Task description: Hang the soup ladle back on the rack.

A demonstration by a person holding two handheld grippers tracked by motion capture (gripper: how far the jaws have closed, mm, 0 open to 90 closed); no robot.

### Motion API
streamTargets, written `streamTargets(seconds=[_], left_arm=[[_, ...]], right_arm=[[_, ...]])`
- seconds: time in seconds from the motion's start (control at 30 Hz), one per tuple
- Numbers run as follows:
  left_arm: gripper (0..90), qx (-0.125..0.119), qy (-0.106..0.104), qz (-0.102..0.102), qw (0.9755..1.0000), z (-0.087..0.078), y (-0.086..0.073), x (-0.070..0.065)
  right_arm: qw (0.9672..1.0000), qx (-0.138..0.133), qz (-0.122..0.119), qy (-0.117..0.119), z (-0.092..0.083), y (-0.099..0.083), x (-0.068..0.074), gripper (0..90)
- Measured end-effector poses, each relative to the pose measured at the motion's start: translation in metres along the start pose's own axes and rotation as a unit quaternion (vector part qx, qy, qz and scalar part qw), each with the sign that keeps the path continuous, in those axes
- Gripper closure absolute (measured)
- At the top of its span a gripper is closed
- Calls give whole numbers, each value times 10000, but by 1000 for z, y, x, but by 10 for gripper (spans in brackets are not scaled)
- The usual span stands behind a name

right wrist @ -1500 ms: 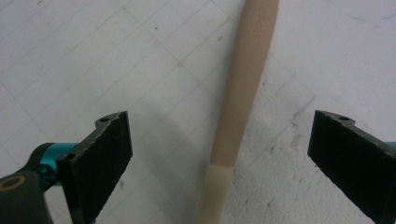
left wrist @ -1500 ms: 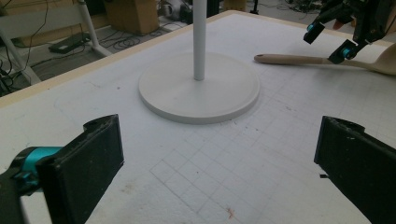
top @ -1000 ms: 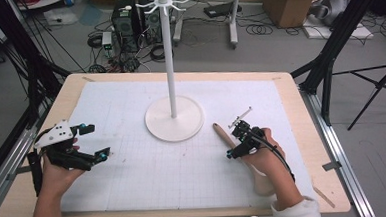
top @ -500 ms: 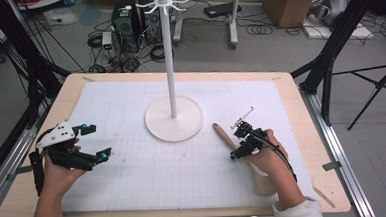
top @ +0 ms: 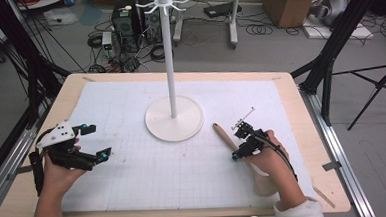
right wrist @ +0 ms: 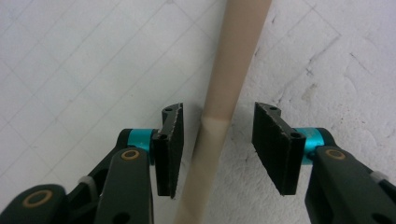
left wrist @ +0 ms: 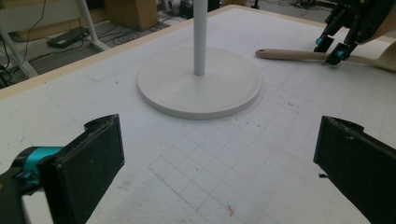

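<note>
Table [top: 302, 133] w/ white grid mat [top: 149, 176]; white stand [top: 174, 117] on it, round base mid-mat, pole upright. High view alone shows hook arms atop pole.

Wooden spoon [top: 225, 137] lies flat just right of stand base, handle tip near base rim; bowl end under person's right hand [top: 263, 157].

Left gripper [top: 95, 142] well left of stand, jaws wide apart, nothing between them.

Right gripper [right wrist: 217, 149] straddles spoon handle. Right gripper view shows what high view can't: jaws part-open, small gap each side of handle, not clamped.
</note>
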State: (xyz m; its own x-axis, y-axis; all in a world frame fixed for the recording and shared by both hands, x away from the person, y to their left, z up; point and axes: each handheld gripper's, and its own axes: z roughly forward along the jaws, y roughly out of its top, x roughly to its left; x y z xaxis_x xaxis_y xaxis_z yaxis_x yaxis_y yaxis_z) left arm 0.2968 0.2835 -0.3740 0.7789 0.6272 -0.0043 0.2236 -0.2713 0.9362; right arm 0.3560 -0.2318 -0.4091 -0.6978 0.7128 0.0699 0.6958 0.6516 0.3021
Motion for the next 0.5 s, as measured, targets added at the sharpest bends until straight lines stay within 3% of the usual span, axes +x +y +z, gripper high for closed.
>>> streamTargets(seconds=[0.4, 0.5], left_arm=[[21, 17, -15, -4, 10000, 2, 0, -1], [21, 17, -14, -4, 10000, 2, 0, -1]], right_arm=[[9999, 56, 84, 7, -1, -2, -3, 590], [10000, 65, 51, 49, -1, -2, -1, 645]])
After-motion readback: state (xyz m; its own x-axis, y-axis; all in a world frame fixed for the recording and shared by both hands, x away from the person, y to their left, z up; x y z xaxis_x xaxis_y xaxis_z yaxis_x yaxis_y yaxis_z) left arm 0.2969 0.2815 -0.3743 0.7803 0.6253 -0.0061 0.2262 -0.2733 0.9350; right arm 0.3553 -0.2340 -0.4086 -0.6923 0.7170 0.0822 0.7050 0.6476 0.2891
